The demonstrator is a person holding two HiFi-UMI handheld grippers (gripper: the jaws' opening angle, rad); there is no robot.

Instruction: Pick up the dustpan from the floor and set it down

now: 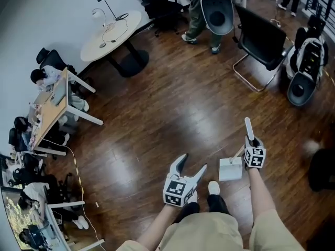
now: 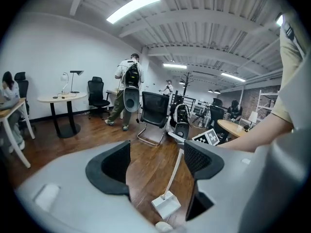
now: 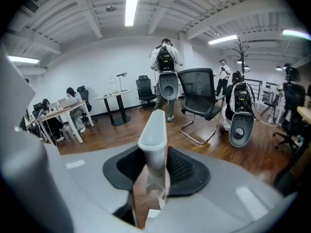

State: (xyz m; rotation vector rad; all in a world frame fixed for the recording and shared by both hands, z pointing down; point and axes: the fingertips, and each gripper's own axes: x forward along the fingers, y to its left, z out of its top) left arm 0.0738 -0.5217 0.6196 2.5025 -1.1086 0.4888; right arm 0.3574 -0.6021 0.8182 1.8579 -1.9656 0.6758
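A white dustpan stands on the wooden floor by the person's feet, its long white handle rising upright. My right gripper is shut on that handle near its top; in the right gripper view the handle sits pinched between the black pads. My left gripper hangs open and empty to the left of the pan. Through its spread jaws in the left gripper view I see the dustpan and its handle on the floor.
A black cantilever chair stands further back, with a person walking behind it. A round white table and a desk with seated people are at the left. A white-and-black machine sits at the right.
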